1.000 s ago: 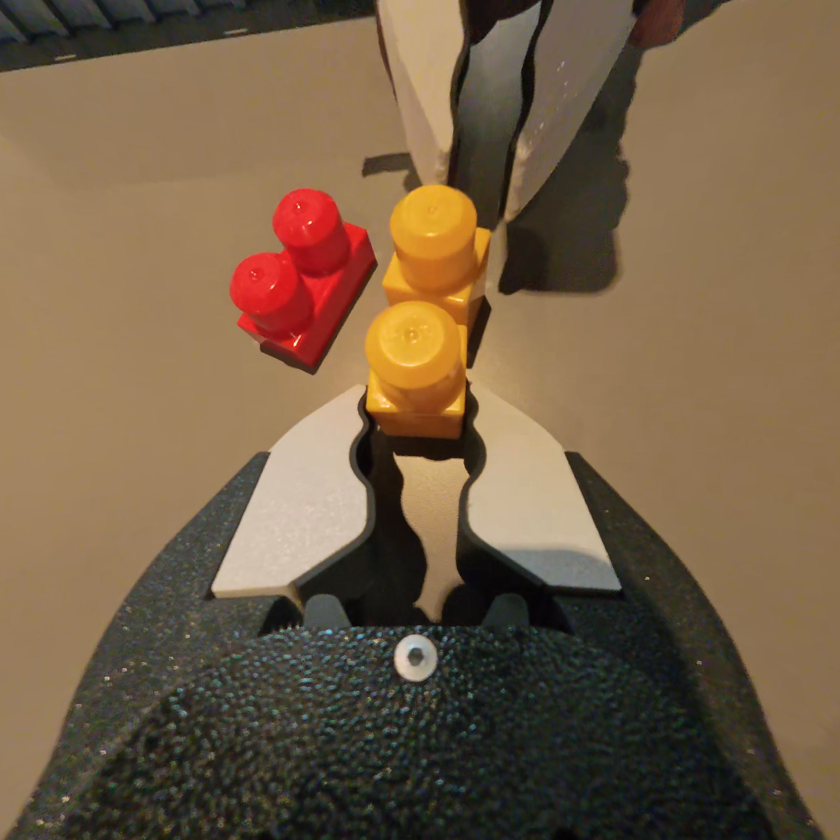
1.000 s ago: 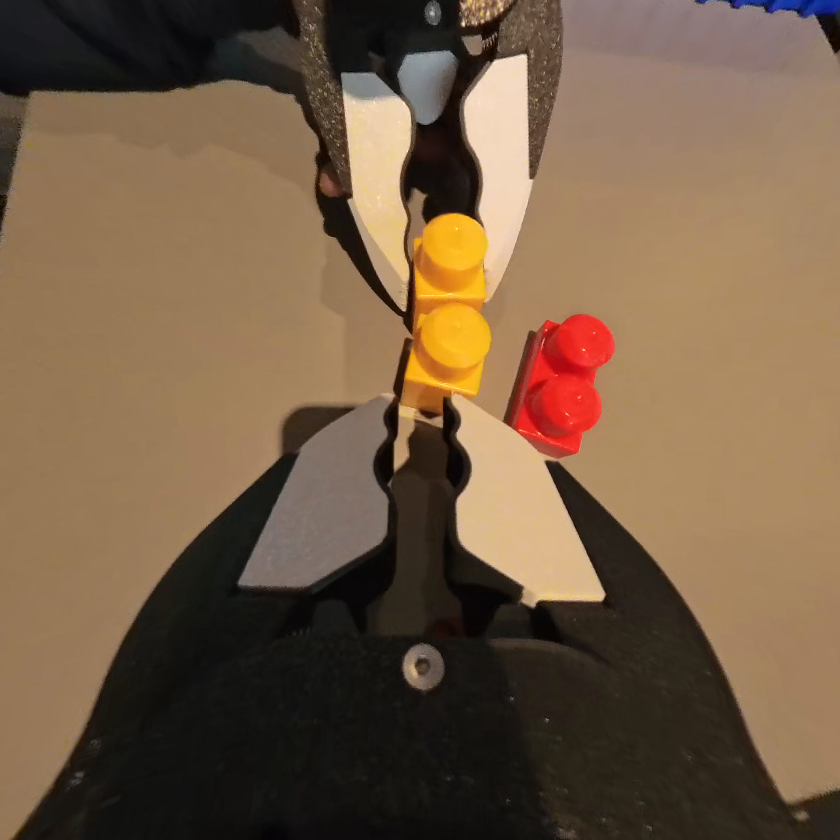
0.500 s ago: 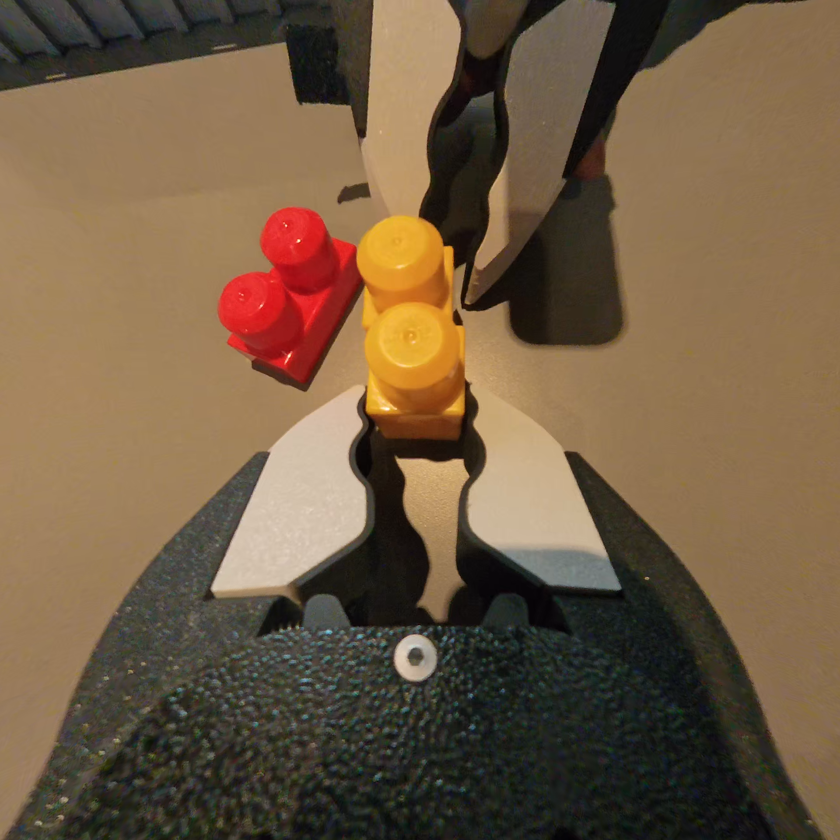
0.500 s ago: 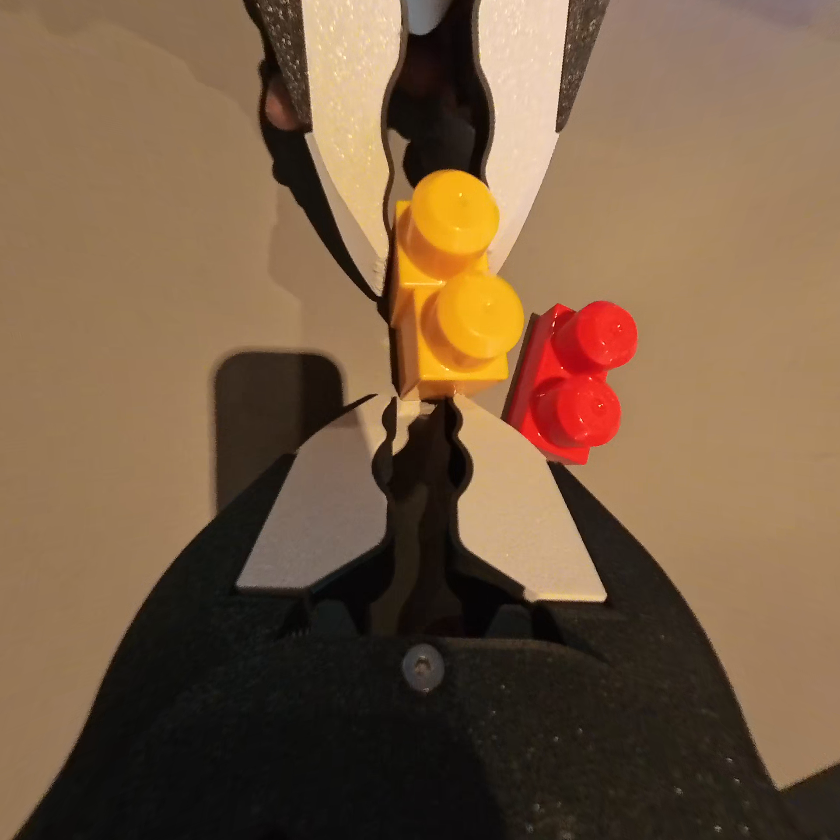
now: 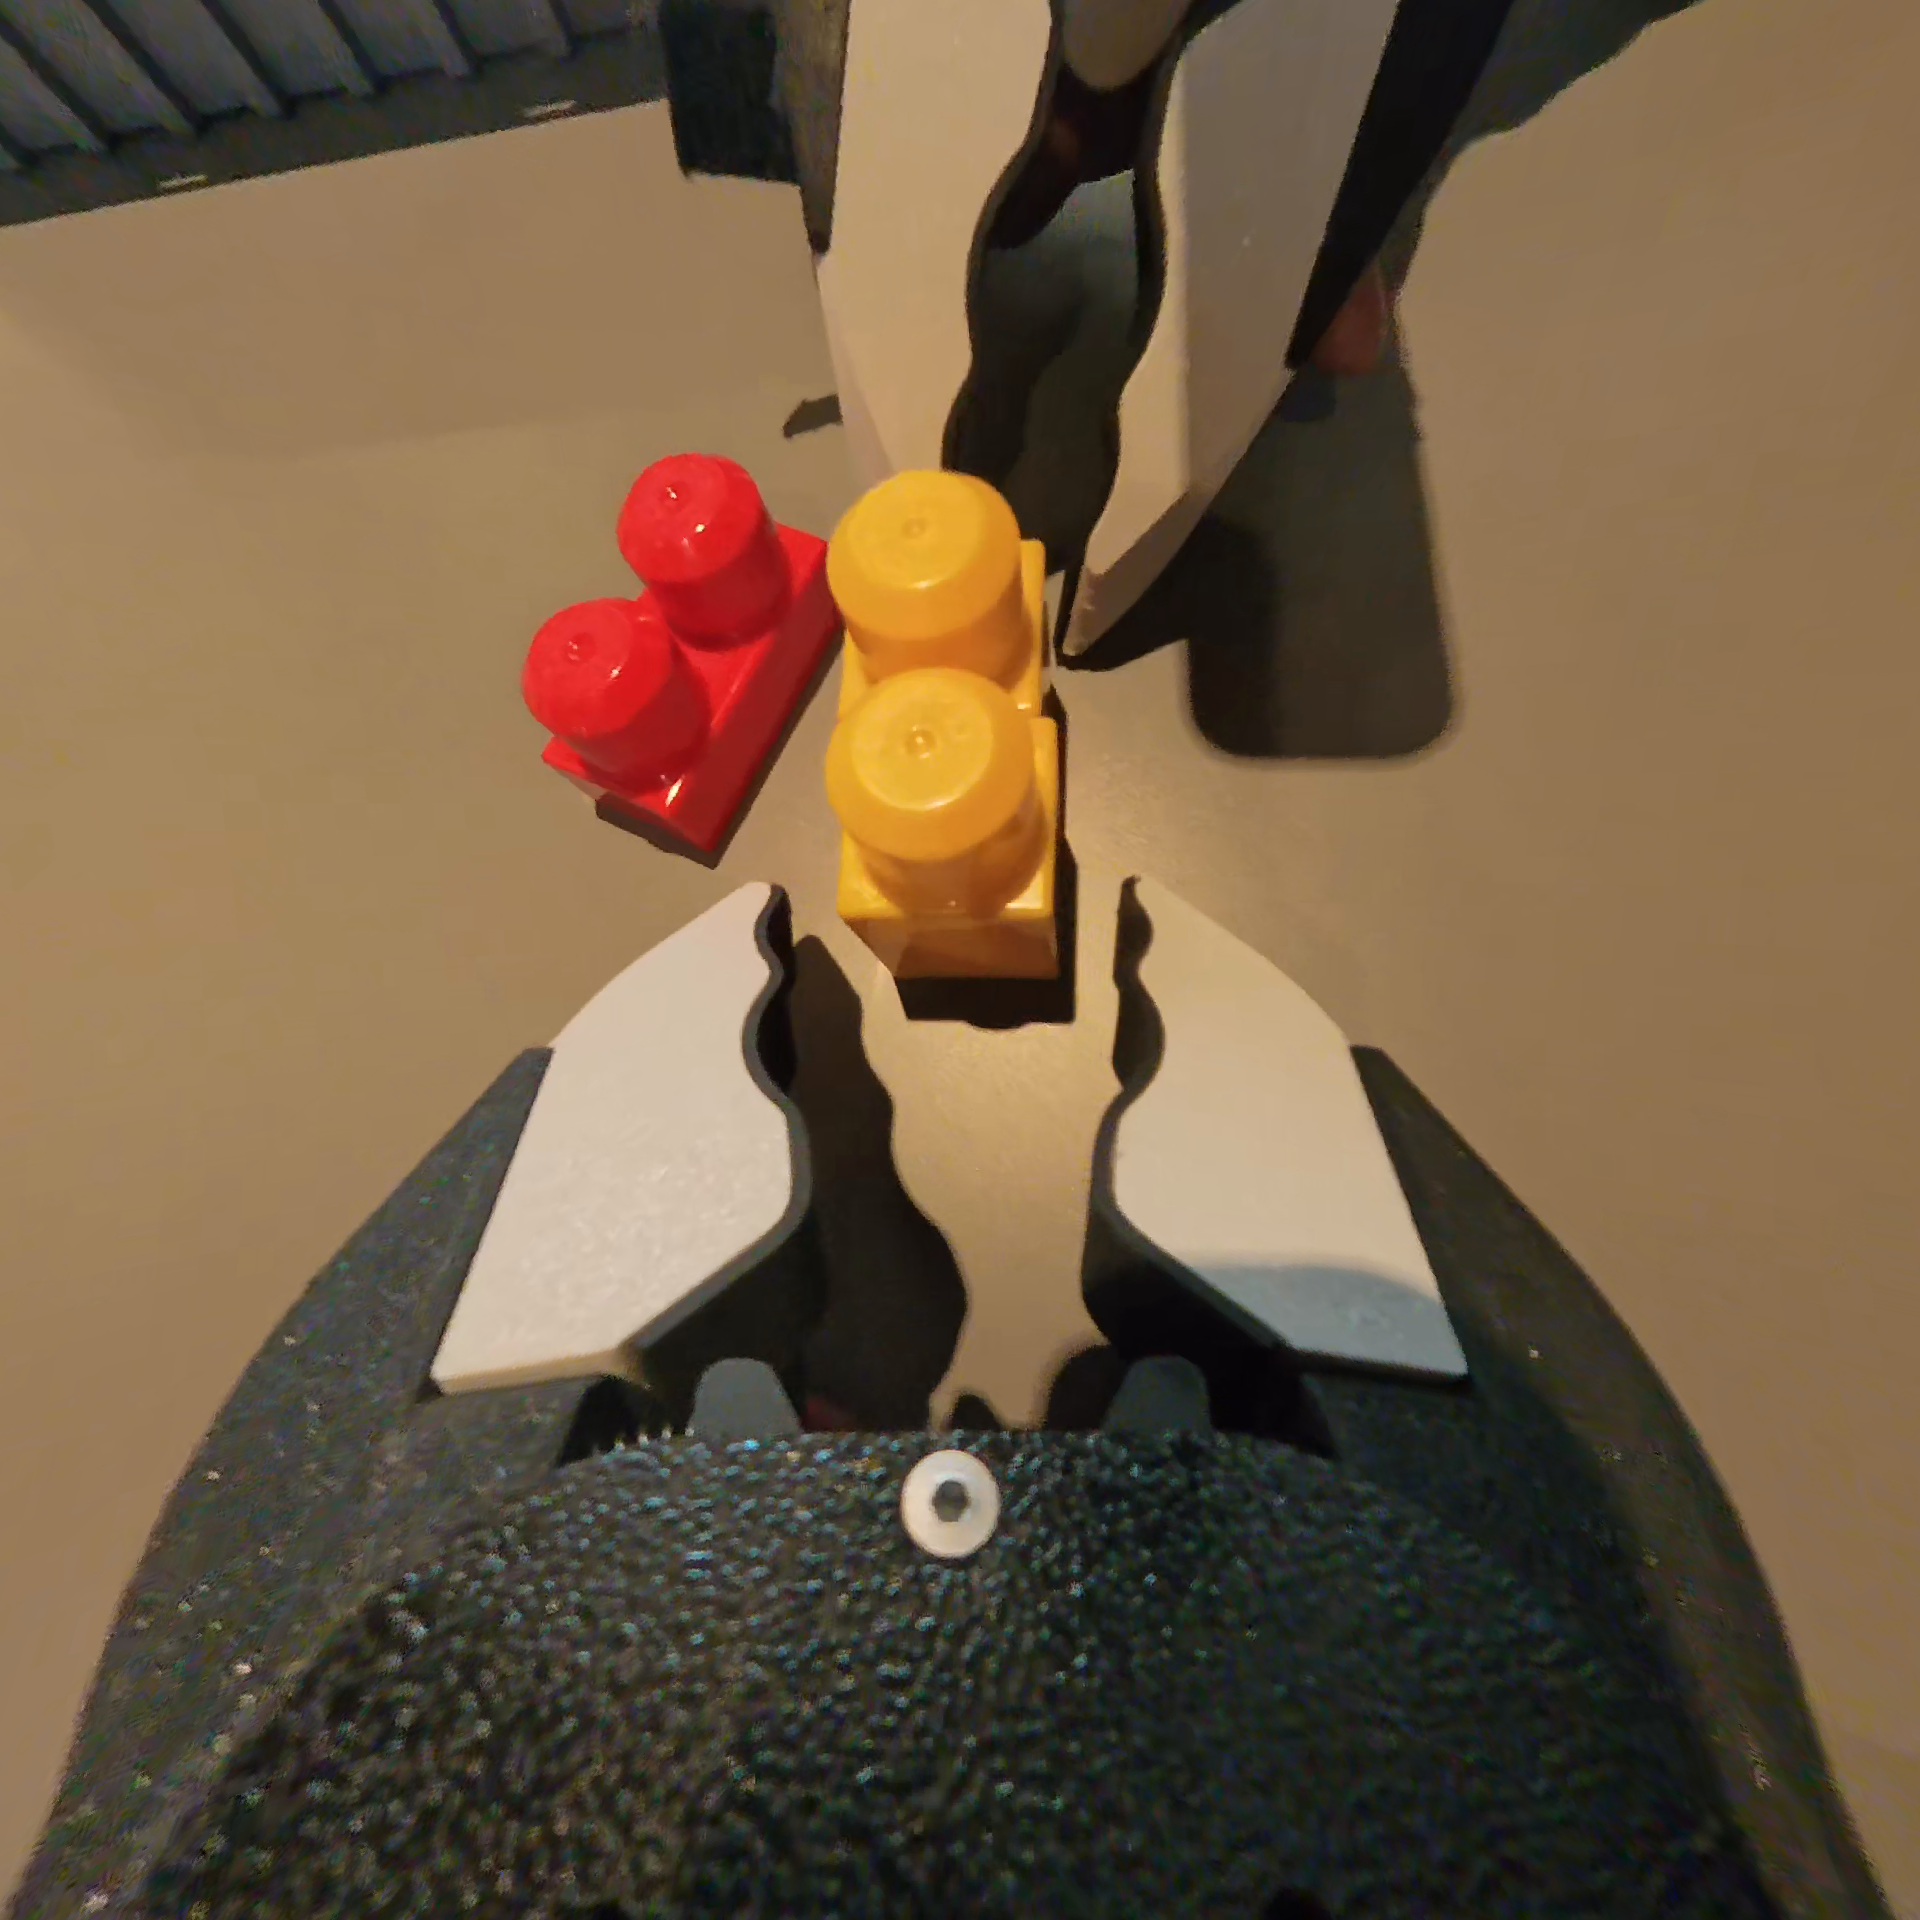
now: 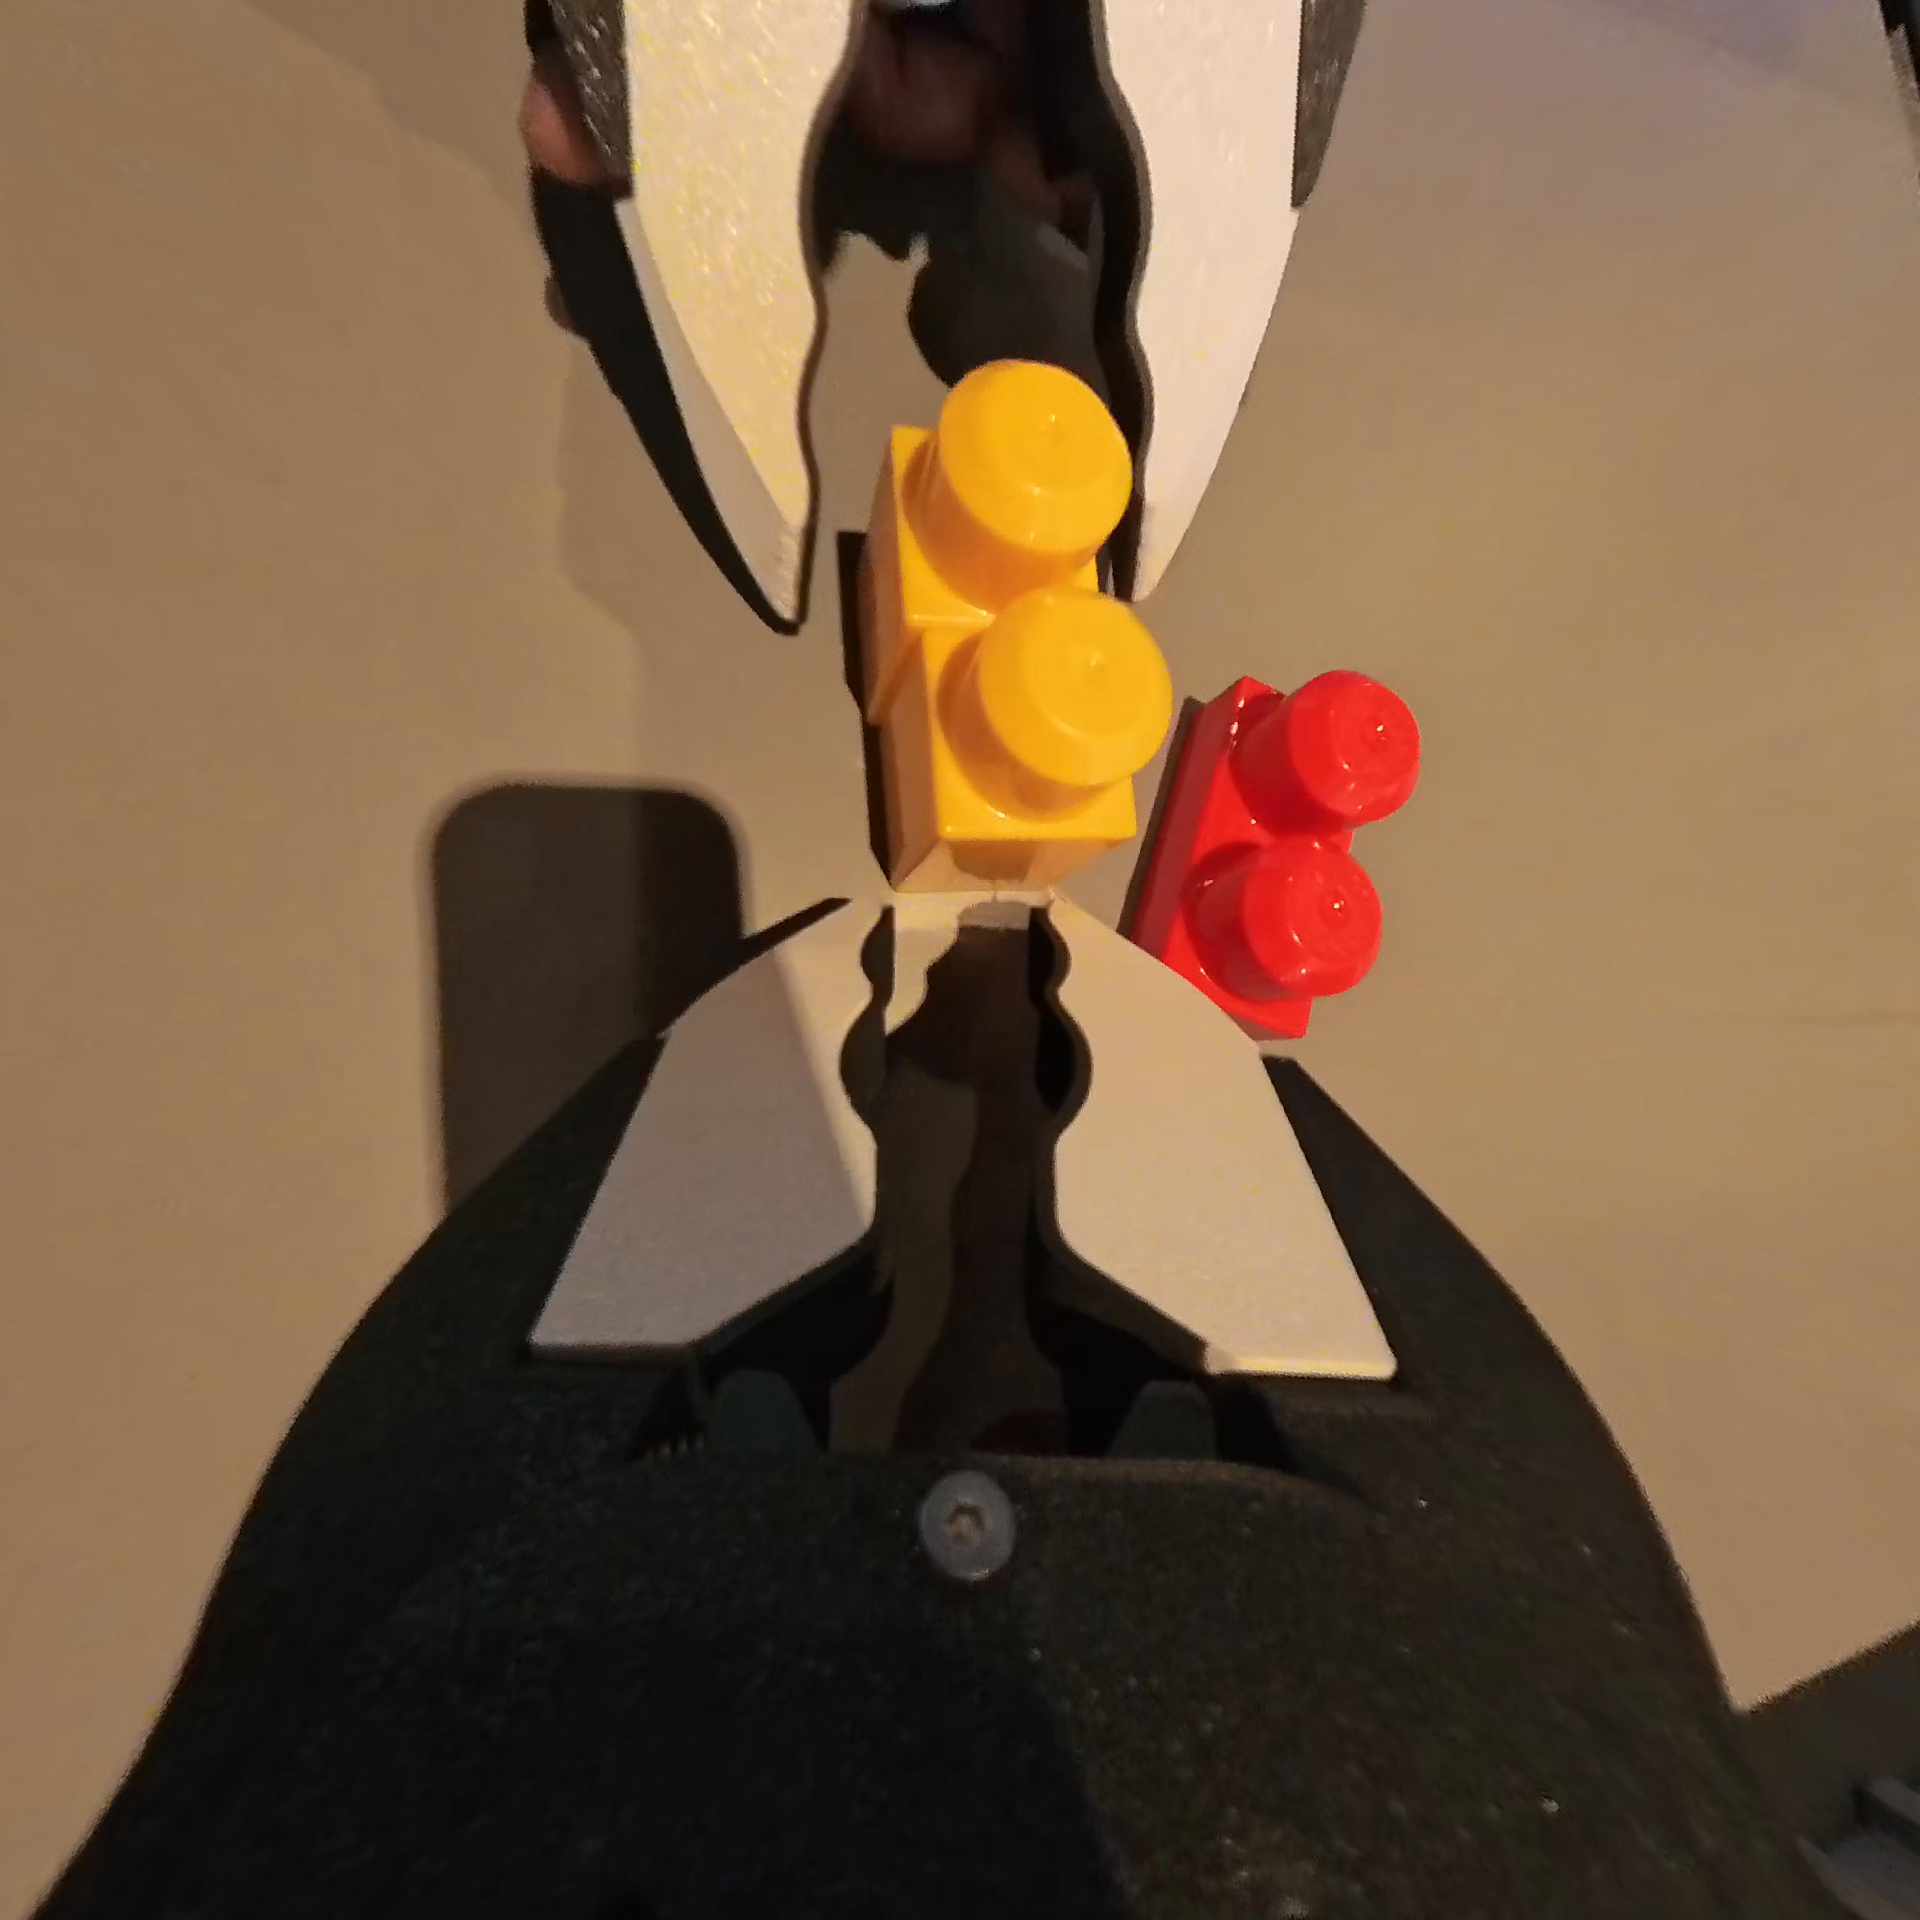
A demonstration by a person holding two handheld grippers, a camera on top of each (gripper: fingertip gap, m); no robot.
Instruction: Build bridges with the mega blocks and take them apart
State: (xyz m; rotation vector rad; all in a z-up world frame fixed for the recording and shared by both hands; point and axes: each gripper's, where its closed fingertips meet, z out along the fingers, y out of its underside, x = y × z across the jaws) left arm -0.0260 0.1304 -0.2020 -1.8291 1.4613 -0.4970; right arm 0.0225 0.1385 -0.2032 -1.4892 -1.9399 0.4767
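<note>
Two yellow one-stud blocks stand touching on the tan table. The near yellow block (image 5: 940, 821) lies between the spread fingertips of my open left gripper (image 5: 951, 894), which do not touch it. The far yellow block (image 5: 930, 582) is gripped at its base by my right gripper (image 5: 987, 566), which comes in from the opposite side. In the right wrist view, my right gripper (image 6: 961, 912) is shut on the nearer yellow block (image 6: 1039, 748), and the open left gripper (image 6: 966, 587) straddles the other yellow block (image 6: 997, 488). A red two-stud block (image 5: 675, 665) (image 6: 1278, 842) lies right beside them.
The tan table (image 5: 312, 935) spreads out on all sides. A dark slatted strip (image 5: 208, 94) runs along its far left edge. A hand (image 5: 1361, 322) shows behind the right gripper. The table's edge (image 6: 1849, 1766) shows at the lower right. About 6 cm separates my left fingertips from my right.
My left gripper has opened and let go of its yellow block, which now rests on the table. The right gripper has brought its yellow block up against it.
</note>
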